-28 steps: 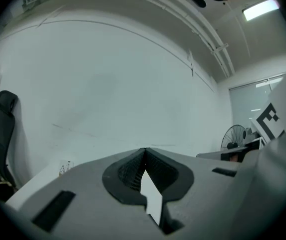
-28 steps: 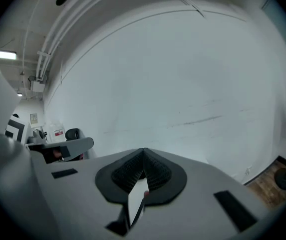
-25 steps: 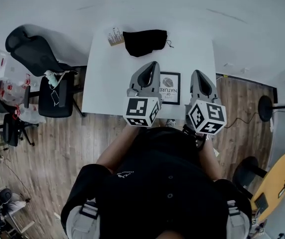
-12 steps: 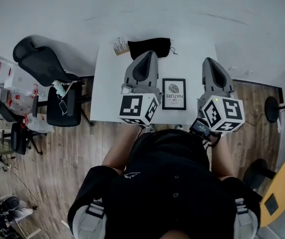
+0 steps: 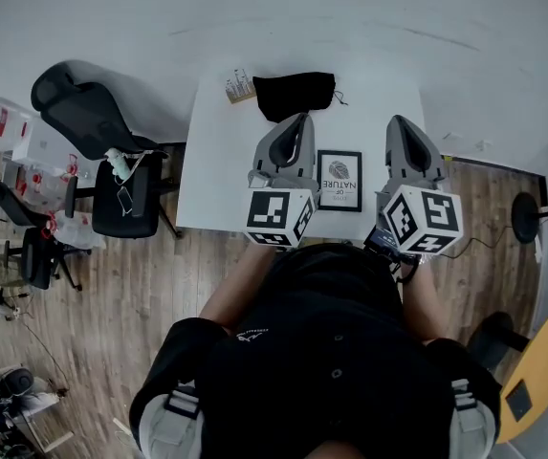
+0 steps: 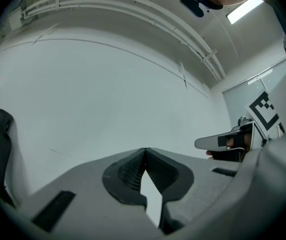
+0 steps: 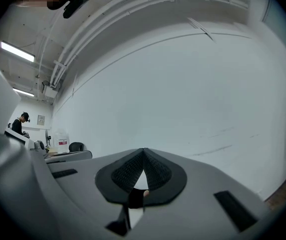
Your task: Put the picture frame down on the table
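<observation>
Head view: the picture frame (image 5: pixel 339 180) lies flat on the white surface (image 5: pixel 218 165), close to the edge nearest you. It is a black frame around a pale print, and its long sides run away from you. It sits between your two grippers as seen from above, with the left gripper (image 5: pixel 297 122) on one side and the right gripper (image 5: pixel 399 124) on the other. Neither one has hold of it.

Your left gripper's own view shows its fingers (image 6: pixel 128 170) brought together, tips meeting, with nothing caught between them. Only the bare white wall shows past them. The right gripper, with its marker cube, appears at the right edge of that view.

Your right gripper's view shows the same. Its fingers (image 7: pixel 158 173) are closed tip to tip and empty, facing the white wall. A person (image 7: pixel 20 124) stands far off at the left of that view.

At the far edge of the surface lies a black bag (image 5: pixel 295 94), with a small pale object (image 5: pixel 239 87) just beside it. Both are well apart from the frame. Black office chairs (image 5: pixel 120 194) stand on the wooden floor (image 5: pixel 111 285) to your left of the surface.
</observation>
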`<state>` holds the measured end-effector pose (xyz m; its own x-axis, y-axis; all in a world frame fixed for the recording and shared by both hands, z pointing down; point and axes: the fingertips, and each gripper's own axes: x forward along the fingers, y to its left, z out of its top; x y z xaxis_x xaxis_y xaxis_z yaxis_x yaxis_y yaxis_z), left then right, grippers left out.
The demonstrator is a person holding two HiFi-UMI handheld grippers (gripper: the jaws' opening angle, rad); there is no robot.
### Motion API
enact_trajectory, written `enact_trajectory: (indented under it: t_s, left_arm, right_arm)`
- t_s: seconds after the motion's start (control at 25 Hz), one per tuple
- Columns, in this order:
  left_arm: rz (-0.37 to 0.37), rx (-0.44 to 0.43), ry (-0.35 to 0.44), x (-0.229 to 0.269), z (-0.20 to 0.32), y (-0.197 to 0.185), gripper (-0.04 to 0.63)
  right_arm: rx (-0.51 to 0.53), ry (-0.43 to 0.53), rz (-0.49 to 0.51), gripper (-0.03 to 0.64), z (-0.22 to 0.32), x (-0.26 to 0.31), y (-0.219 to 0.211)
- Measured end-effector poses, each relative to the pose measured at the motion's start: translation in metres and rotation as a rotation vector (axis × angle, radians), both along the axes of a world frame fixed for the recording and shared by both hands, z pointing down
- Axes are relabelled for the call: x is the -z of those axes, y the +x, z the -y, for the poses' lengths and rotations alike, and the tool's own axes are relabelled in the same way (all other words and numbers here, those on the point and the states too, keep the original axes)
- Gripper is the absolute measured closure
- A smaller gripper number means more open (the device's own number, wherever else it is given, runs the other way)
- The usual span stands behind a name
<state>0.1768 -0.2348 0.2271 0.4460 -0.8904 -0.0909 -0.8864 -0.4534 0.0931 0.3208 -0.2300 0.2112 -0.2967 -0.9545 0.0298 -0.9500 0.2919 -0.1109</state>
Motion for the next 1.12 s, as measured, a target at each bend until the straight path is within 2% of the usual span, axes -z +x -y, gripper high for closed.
enact_trajectory:
  t_s: [0.36,0.68,1.12]
  left_arm:
    - [0.012,0.002,-0.042,-0.02,-0.002,-0.002,0.588]
    - [0.01,0.014,0.008,0.0,0.0,-0.009,0.589]
    - [0.007,0.021,-0.012,-0.007,0.005,-0.012,0.589]
  right_arm:
    - [0.015,-0.046,0.006,0.618,-0.002,-0.022,-0.009]
    - [0.019,-0.026,0.003,0.618,-0.004,-0.013,-0.011]
    - [0.021,-0.019,-0.001,0.618,0.002,-0.009,-0.012]
